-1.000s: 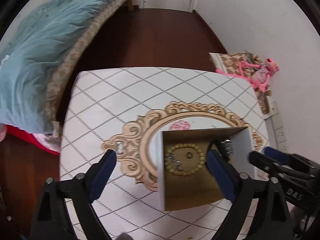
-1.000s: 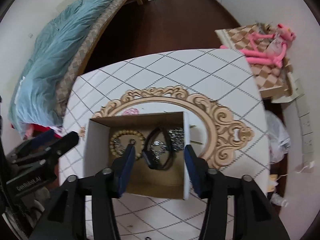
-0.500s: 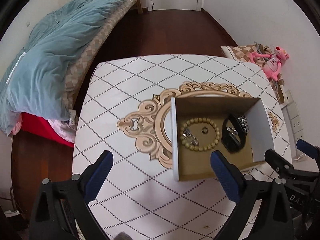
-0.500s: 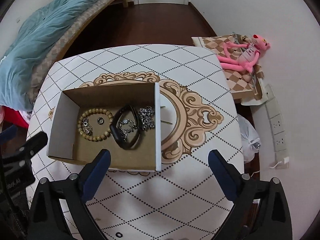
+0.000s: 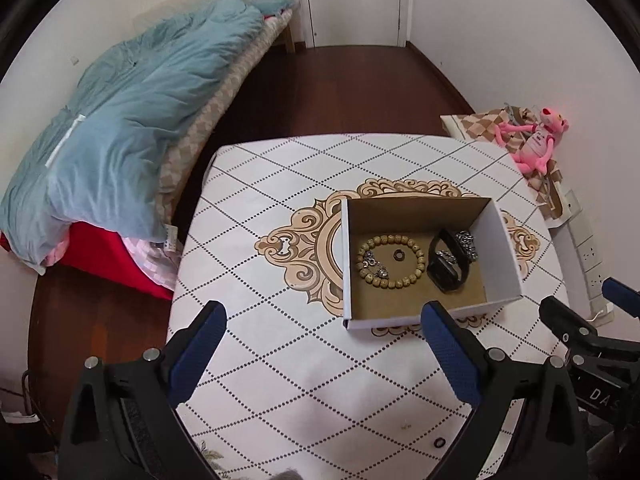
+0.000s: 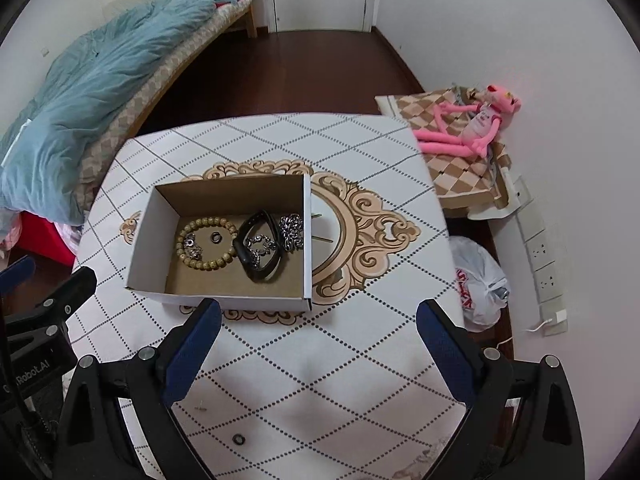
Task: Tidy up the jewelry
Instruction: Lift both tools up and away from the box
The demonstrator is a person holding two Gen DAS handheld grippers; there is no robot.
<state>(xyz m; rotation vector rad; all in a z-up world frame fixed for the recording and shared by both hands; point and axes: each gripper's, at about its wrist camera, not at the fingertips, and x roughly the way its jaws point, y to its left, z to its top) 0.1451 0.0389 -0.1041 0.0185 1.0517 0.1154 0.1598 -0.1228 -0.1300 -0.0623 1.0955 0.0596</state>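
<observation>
An open cardboard box (image 5: 502,236) (image 6: 146,236) stands on the patterned table. It holds a beaded bracelet (image 5: 390,256) (image 6: 206,244), a small dark ring (image 5: 398,255) (image 6: 216,236), a black wristband (image 5: 446,266) (image 6: 256,246) and silver chains (image 5: 466,242) (image 6: 291,230). A small dark ring (image 5: 439,443) (image 6: 238,438) lies loose on the table near its front edge. My left gripper (image 5: 322,344) is open and empty, in front of the box. My right gripper (image 6: 318,340) is open and empty, in front of the box.
The white table (image 5: 280,360) (image 6: 360,360) has a diamond pattern and a gold ornament. A bed with a blue quilt (image 5: 120,128) is at the left. A pink plush toy (image 6: 468,128) and a plastic bag (image 6: 480,280) are at the right by the wall.
Both grippers have pulled back and up from the box. The right gripper has opened wide after being narrow over the box one second ago. The box contents stay in place.
</observation>
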